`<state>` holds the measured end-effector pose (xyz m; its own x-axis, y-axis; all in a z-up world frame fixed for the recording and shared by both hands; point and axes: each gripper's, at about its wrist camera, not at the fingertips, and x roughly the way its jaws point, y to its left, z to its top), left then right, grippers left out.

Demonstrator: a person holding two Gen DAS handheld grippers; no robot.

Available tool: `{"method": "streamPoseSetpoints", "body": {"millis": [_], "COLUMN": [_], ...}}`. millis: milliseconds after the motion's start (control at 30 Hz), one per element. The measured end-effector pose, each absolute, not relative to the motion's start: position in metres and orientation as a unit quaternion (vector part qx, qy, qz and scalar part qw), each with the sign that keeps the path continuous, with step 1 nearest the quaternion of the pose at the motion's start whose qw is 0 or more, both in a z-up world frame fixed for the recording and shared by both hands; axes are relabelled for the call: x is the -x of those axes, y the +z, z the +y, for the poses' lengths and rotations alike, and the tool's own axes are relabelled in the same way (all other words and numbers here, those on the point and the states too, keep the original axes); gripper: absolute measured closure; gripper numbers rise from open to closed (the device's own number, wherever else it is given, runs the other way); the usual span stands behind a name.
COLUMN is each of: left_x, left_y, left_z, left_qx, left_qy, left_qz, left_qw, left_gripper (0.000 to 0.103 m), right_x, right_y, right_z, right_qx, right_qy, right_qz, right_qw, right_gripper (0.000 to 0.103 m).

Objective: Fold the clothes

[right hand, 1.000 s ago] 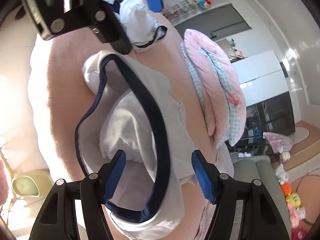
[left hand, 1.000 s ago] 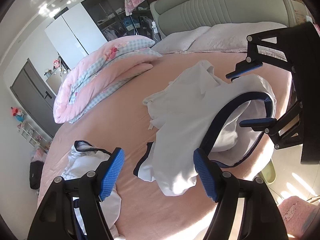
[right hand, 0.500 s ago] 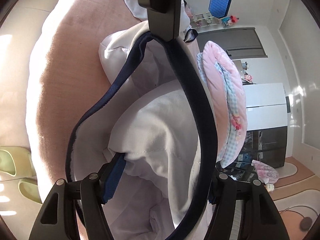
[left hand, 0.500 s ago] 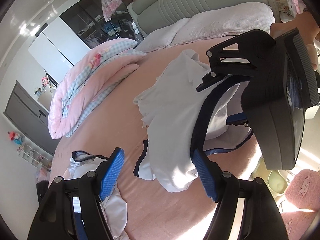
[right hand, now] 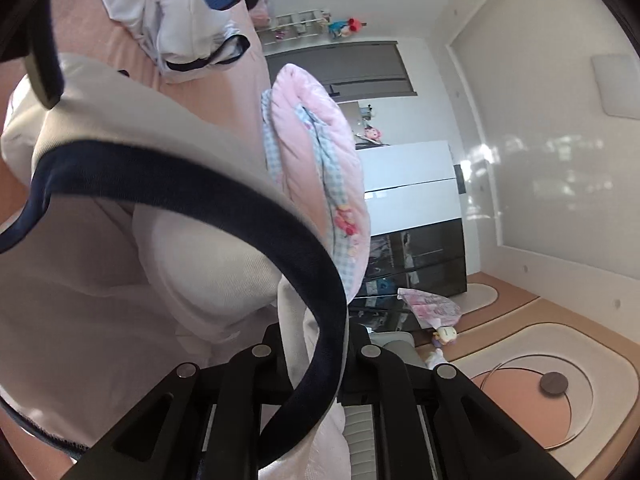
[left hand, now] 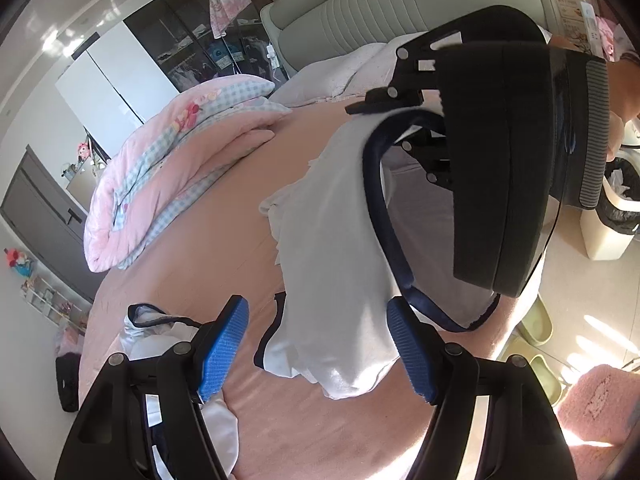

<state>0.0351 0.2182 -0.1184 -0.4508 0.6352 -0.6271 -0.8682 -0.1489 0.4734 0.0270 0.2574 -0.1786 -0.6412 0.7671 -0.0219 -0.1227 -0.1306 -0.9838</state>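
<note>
- Gripping the navy-trimmed hem of the white garment is the right gripper; its jaws have just been closing, and in its own view the navy band is running straight down between the nearly shut fingers.
- The left gripper is standing wide open and holding nothing; its blue pads are bracketing the garment's lower end without pressing on it, as far as the left wrist view is showing.
- The white garment is lying crumpled on the pink bed, partly lifted at the end where the right gripper is pinching it, with the rest trailing down toward the left gripper.
- The garment's long axis is running from the right gripper's pinch, far in the left view, down to the loose bulge just ahead of the left gripper's right pad.
- Judgement: the left hand is the nearer one to the free end, so the coming move is likely calling for a second pinch there to spread the piece flat.
- A second white garment is lying bunched beside the left gripper, apart from the one in hand.
- A folded pink quilt is resting further up the bed, well clear.
</note>
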Motion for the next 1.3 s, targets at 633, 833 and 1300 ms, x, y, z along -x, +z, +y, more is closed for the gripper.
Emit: {"method": "streamPoseSetpoints", "body": {"millis": [633,833,1300], "left_x": [-0.032,-0.028,-0.013], "left_y": [-0.121,-0.109,-0.118], "left_z": [0.212,0.207,0.195], "left_qx": [0.210,0.284,0.423], "left_qy": [0.757,0.778,0.763], "left_qz": [0.342,0.234,-0.055], "left_qw": [0.515,0.509,0.486], "left_gripper": [0.033,0.033,0.033], "right_x": [-0.067,-0.096,-0.161], "right_y": [-0.218,-0.172,-0.123], "right_z": [0.238,0.237,0.284], "right_qx": [0.413,0.417,0.383], "right_qy": [0.732,0.806,0.888], "right_qz": [-0.501,-0.352,0.107], "right_qw": [0.205,0.228,0.231], "right_gripper": [0.055,0.036,0.036]}}
